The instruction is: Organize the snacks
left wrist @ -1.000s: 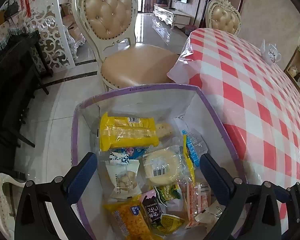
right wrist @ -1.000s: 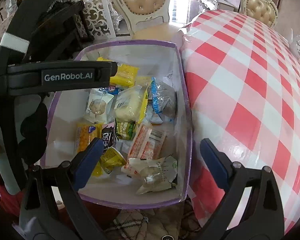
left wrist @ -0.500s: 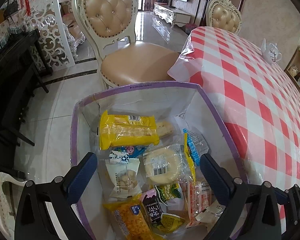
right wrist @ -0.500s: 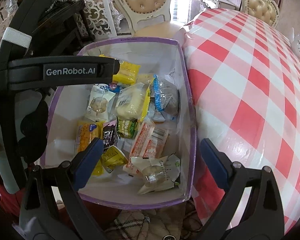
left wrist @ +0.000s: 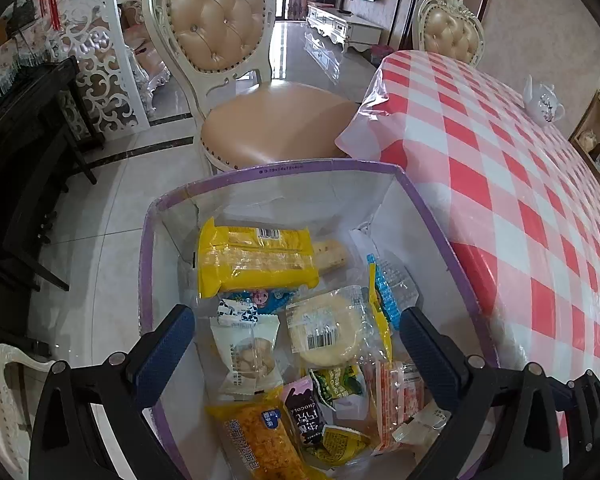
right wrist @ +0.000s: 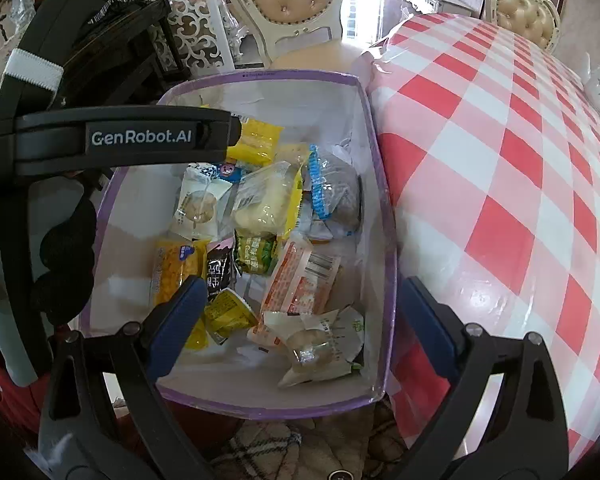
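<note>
A white box with a purple rim [left wrist: 324,169] [right wrist: 387,240] stands beside the table and holds several wrapped snacks. Among them are a yellow pack [left wrist: 256,260], a round cake in clear wrap [left wrist: 328,330], a white pouch [left wrist: 246,350] and an orange-striped pack [right wrist: 300,280]. My left gripper [left wrist: 296,328] hovers open over the box, nothing between its fingers. My right gripper [right wrist: 300,296] is open too, above the near end of the box. The left gripper's body [right wrist: 112,138] crosses the right wrist view.
A table with a red-and-white checked cloth [left wrist: 520,184] [right wrist: 520,168] runs along the right of the box. A padded cream chair [left wrist: 236,92] stands beyond the box, another [left wrist: 452,28] at the table's far end. A white teapot [left wrist: 544,102] sits on the table.
Both grippers have drifted slightly over the box, the right one edging forward and left. Both stay open and no snack has moved.
</note>
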Demonstrator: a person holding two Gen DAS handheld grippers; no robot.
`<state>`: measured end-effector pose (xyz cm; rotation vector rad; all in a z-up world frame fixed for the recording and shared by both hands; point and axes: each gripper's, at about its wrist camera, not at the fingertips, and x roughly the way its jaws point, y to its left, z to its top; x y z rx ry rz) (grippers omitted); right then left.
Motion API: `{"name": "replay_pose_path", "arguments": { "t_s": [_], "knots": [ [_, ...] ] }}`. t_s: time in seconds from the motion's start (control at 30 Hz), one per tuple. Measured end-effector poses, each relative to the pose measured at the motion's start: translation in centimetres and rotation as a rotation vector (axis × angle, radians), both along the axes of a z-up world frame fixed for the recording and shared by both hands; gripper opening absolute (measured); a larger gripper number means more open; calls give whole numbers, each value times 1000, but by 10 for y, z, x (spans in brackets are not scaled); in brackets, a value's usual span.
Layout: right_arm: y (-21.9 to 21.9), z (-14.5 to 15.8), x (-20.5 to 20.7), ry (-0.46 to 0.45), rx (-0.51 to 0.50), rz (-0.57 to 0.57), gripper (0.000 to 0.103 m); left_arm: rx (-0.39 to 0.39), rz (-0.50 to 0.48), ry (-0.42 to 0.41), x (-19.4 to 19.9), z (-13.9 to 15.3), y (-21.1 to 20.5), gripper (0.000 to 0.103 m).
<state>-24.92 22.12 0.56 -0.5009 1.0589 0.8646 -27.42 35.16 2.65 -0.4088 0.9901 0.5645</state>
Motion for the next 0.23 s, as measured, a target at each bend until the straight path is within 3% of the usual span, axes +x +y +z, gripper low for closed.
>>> {"name": "replay_pose_path", "arguments": {
  "t_s": [0.23],
  "knots": [
    [0,-2,1,5,-5,4,98,21,-6,10,1,-1,-2,103]
  ]
}}
